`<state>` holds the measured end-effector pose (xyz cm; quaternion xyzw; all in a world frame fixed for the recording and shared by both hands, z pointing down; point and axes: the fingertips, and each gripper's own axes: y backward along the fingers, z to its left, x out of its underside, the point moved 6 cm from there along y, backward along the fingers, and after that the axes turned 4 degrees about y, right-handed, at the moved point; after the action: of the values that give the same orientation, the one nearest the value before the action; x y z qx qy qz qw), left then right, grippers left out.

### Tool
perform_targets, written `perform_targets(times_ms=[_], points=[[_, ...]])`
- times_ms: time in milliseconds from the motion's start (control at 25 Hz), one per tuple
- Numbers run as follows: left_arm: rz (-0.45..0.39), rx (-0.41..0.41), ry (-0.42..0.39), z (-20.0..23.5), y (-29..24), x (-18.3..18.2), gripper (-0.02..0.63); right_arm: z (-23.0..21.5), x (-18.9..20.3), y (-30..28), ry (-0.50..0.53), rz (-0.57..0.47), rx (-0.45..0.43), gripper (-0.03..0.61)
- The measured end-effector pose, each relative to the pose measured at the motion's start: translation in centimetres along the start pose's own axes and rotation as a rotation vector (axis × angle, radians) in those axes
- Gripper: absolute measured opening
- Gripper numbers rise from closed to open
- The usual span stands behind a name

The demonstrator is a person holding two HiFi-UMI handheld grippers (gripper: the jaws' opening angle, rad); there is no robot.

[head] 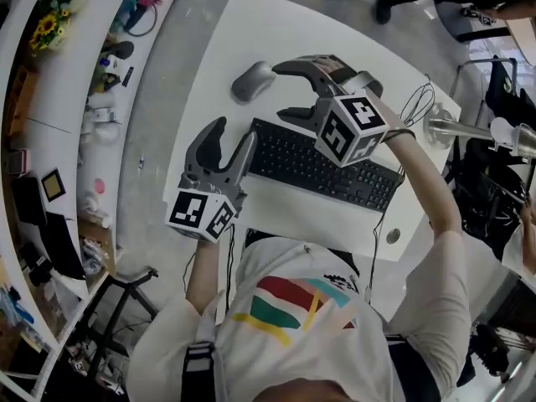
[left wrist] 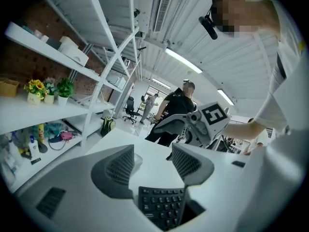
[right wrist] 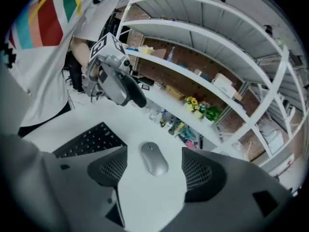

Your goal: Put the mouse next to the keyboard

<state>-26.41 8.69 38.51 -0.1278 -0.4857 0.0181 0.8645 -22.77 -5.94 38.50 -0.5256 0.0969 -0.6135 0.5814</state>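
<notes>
A grey mouse [head: 252, 80] lies on the white table [head: 251, 32], beyond the far left corner of the black keyboard [head: 322, 164] and a little apart from it. My right gripper [head: 283, 90] hovers just right of the mouse, open; in the right gripper view the mouse [right wrist: 154, 159] lies on the table between and ahead of the spread jaws of that gripper [right wrist: 154, 151], untouched. My left gripper [head: 234, 136] stands open over the keyboard's left end with nothing in it. The left gripper view shows its empty jaws [left wrist: 153, 153] above the keyboard [left wrist: 161, 204].
White shelves [head: 50, 99] with flowers, bottles and clutter run along the left. A wire whisk-like thing [head: 416, 103] lies at the table's right edge. A person's shoes [head: 381, 7] show beyond the far edge. A cable hole [head: 394, 235] sits near the front right.
</notes>
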Motion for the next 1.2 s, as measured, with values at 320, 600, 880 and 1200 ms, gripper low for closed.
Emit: perform_targets(times_ms=[320, 600, 880, 1200], points=[[0.012, -0.031, 0.059, 1.2, -1.6, 1.3, 0.272, -2.2, 3.5, -9.2, 0.228, 0.12, -0.263, 0.33], [0.039, -0.054, 0.102, 2.1, -0.9, 3.3, 0.272, -2.1, 3.8, -13.5, 0.346, 0.185, -0.41, 0.33], [0.045, -0.071, 0.125, 3.4, -0.8, 4.3, 0.272, -2.1, 3.2, -15.1, 0.409, 0.27, -0.574, 0.328], [0.065, -0.047, 0.133, 3.0, -1.6, 5.3, 0.272, -1.9, 3.2, -15.5, 0.41, 0.371, -0.672, 0.328]])
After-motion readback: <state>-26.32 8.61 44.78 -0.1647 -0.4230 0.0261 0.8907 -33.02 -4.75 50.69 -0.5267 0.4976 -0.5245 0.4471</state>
